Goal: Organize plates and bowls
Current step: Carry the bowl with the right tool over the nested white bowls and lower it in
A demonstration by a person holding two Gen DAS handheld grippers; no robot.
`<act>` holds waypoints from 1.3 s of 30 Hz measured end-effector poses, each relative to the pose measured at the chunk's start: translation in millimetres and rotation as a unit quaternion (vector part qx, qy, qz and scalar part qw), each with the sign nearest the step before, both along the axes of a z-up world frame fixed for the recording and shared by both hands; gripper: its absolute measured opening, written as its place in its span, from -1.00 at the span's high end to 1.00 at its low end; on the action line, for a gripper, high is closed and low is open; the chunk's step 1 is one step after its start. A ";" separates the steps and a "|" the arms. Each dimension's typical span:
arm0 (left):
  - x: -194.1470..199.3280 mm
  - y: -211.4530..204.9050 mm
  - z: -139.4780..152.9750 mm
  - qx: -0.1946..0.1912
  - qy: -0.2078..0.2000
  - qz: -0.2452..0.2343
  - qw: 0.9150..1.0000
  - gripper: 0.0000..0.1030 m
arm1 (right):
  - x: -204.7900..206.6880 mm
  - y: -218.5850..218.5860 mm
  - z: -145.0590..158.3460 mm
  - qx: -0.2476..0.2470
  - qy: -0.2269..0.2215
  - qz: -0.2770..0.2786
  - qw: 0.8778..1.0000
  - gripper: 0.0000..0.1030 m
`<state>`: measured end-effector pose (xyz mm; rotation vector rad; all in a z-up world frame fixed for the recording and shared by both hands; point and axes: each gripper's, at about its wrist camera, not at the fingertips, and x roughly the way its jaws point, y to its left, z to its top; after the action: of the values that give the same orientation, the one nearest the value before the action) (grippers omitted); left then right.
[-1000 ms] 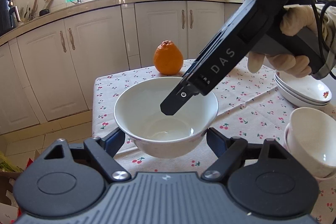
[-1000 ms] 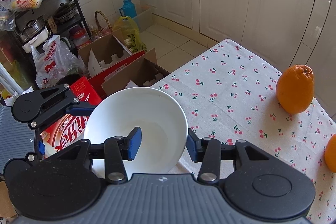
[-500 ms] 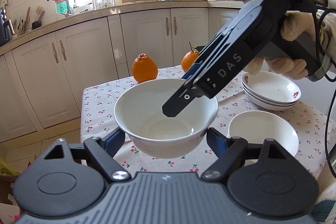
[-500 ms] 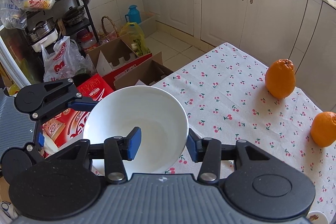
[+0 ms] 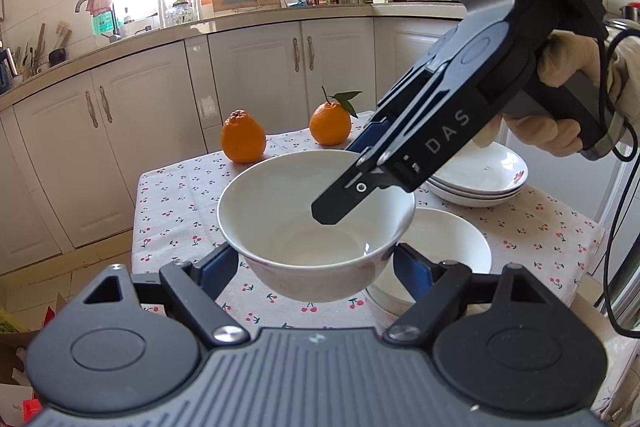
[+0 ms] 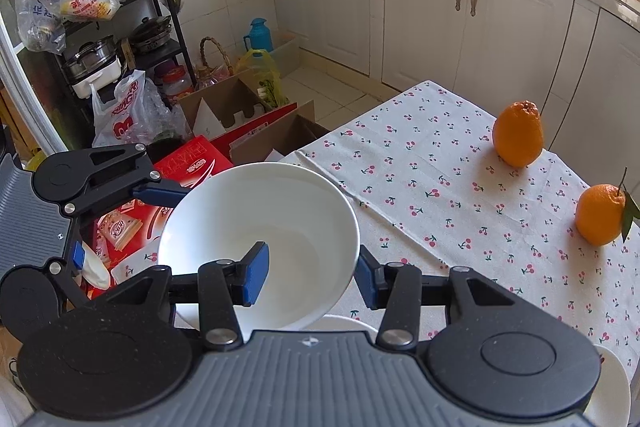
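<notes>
A white bowl (image 5: 316,227) hangs in the air above the table, also in the right wrist view (image 6: 260,247). My left gripper (image 5: 316,263) has one finger on each side of the bowl's lower body, touching it. My right gripper (image 6: 308,275) straddles the bowl's near rim, one finger inside and one outside; it also shows in the left wrist view (image 5: 360,183). A second white bowl (image 5: 444,251) stands on the table just below and to the right. A stack of white plates (image 5: 480,175) sits behind it.
The table wears a cherry-print cloth (image 6: 440,163). Two oranges (image 5: 244,137) (image 5: 330,123) stand at its far edge. Cardboard boxes and red cartons (image 6: 240,131) lie on the floor beside the table. White cabinets (image 5: 256,67) line the wall.
The held bowl and both grippers have moved right along the table. The second bowl and the plate stack have come into view beneath and behind it. Both grips are unchanged.
</notes>
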<state>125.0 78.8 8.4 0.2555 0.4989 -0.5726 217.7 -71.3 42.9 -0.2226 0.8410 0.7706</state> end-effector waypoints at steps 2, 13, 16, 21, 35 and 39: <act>-3.7 -2.9 0.8 0.002 0.000 -0.004 1.000 -0.64 | -4.7 -3.8 -0.3 0.001 0.000 -0.002 1.000 -0.01; -16.4 -24.0 3.7 0.007 -0.003 -0.026 1.000 -0.64 | -25.8 -31.6 0.0 0.009 -0.007 -0.019 1.000 -0.01; -17.7 -29.1 2.5 0.007 -0.002 -0.033 0.999 -0.64 | -30.2 -39.3 -1.0 0.010 -0.008 -0.025 1.000 -0.01; -17.2 -40.3 -2.6 0.006 0.006 -0.041 0.999 -0.64 | -35.8 -52.0 -4.0 0.013 -0.007 -0.037 0.999 -0.01; -8.9 -58.5 -19.2 0.018 0.040 -0.057 0.997 -0.64 | -35.2 -71.3 -28.0 0.016 0.014 -0.062 0.998 -0.02; -7.2 -60.7 -22.6 0.022 0.044 -0.057 0.997 -0.64 | -33.9 -71.7 -32.4 0.016 0.018 -0.066 0.998 -0.02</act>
<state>117.8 18.1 -14.2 0.3037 0.5862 -0.6871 183.8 -143.0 10.5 -0.1240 0.8678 0.6661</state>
